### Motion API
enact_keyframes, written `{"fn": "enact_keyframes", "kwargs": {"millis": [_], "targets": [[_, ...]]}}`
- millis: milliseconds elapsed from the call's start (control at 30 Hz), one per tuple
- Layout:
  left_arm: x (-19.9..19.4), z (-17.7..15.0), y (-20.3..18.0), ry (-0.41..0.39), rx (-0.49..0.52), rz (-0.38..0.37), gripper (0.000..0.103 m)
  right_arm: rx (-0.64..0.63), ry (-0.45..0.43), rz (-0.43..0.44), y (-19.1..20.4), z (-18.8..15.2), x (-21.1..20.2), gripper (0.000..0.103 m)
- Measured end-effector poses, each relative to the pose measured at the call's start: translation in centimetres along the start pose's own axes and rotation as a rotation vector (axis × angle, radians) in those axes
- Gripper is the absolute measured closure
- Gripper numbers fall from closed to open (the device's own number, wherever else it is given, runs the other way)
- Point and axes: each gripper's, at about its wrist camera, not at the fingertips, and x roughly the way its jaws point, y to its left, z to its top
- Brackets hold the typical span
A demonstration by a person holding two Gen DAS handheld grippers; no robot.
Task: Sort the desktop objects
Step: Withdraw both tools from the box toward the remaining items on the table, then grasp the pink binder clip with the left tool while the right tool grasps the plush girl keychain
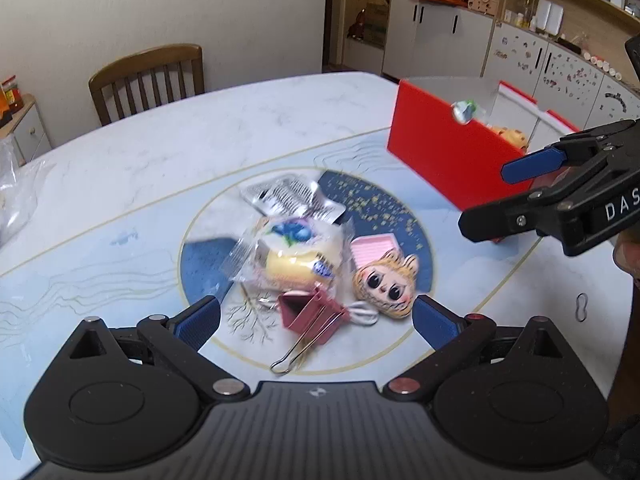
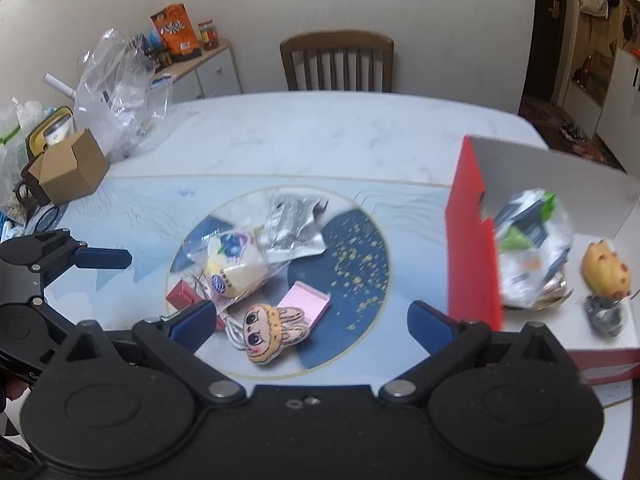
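Left claw (image 1: 316, 318) & right claw (image 2: 312, 322) both wide apart, empty.

Wooden chair (image 2: 337, 60), cardboard box (image 2: 70, 168)

Red box (image 1: 448, 152), pink notepad (image 1: 375, 249)

Bench (image 2: 320, 136): pale marble-look top with a round blue and gold medallion in the middle.
On the medallion: silver foil packet (image 2: 294, 220); clear-wrapped blueberry cake (image 2: 232, 268) touching it; pink notepad (image 2: 306, 304); cartoon-face charm (image 2: 268, 330) just beside the notepad; dark red binder clip (image 1: 310, 312); white cord (image 1: 362, 316).
Right side: red box (image 2: 472, 248), open on top.
Left edge: brown cardboard box (image 2: 72, 168); clear plastic bag (image 2: 116, 92).
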Motion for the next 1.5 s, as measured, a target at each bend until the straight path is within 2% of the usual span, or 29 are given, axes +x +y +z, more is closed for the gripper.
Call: {"fn": "enact_keyframes", "kwargs": {"millis": [233, 367, 533, 700, 1000, 1233, 1333, 1433, 1500], "targets": [[1.3, -0.7, 1.0, -0.019, -0.006, -0.015, 0.0, -0.027, 0.03, 0.0, 1.2, -0.6, 2.5, 0.004], [2.3, -0.9, 1.5, -0.003, -0.026, -0.017, 0.001, -0.024, 0.051, -0.012, 1.6, -0.6, 4.0, 0.008], [3.0, -1.1, 1.8, 0.008, -0.077, -0.022, 0.002, 0.011, 0.082, -0.026, 1.8, -0.7, 5.7, 0.014], [3.4, -1.1, 1.7, 0.01, -0.097, -0.009, 0.007, 0.056, 0.111, -0.028, 1.5, -0.7, 6.7, 0.019], [4.5, -0.9, 1.5, 0.029, -0.107, -0.015, 0.028, 0.109, 0.166, 0.007, 1.4, -0.8, 7.9, 0.035], [4.9, -1.0, 1.5, 0.039, -0.121, -0.024, 0.035, 0.143, 0.184, 0.025, 1.3, -0.9, 8.3, 0.046], [5.0, -1.0, 1.4, 0.043, -0.122, -0.037, 0.046, 0.149, 0.186, 0.028, 1.5, -0.9, 8.4, 0.056], [5.0, -1.0, 1.5, 0.044, -0.128, -0.049, 0.052, 0.165, 0.189, 0.033, 1.5, -0.9, 8.4, 0.057], [4.9, -1.0, 1.5, 0.043, -0.135, -0.063, 0.062, 0.176, 0.187, 0.036, 1.4, -0.9, 8.3, 0.059]]}}
